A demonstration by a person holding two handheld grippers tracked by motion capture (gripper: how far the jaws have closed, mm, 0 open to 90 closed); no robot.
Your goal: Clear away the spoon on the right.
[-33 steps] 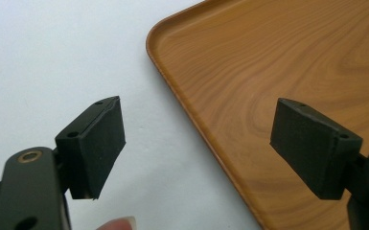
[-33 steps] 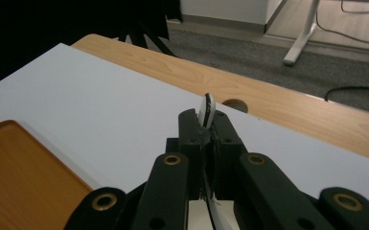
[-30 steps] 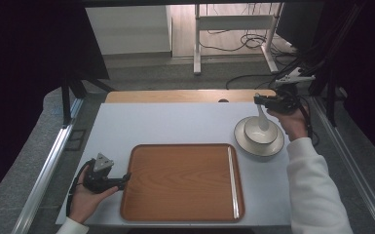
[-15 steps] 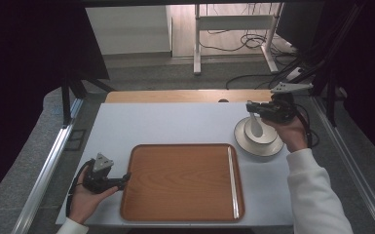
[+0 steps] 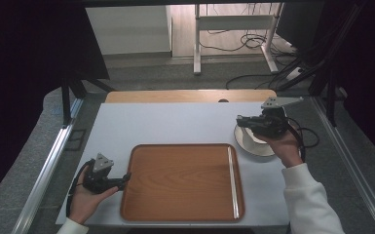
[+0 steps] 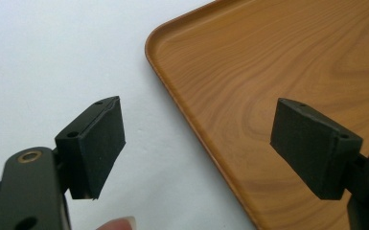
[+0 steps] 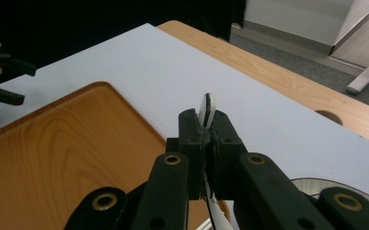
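The right tool [image 5: 246,122] sits at the right of the high view, above a white bowl [image 5: 253,145] that stands on the table [image 5: 175,124] just right of the tray [image 5: 182,181]. Its jaws are pinched nearly closed on a thin white piece, most likely a spoon [image 7: 207,109], whose rounded end sticks up past the jaw tips in the right gripper view. Whether the spoon's lower end rests in the bowl cannot be told, since the tool hides it.

The left tool [image 5: 122,179] lies at the lower left of the high view, right at the tray's left edge. In the left gripper view its jaws stand wide apart with nothing between them: one pad [image 6: 98,146] over the table, the other over the tray's wooden floor.

As a judgement, the work looks to be at an early stage. The spoon is gripped, but the tray carries nothing and the bowl is off it. What seems left is to set the spoon, and perhaps the bowl, onto the tray, with the left tool steadying it.
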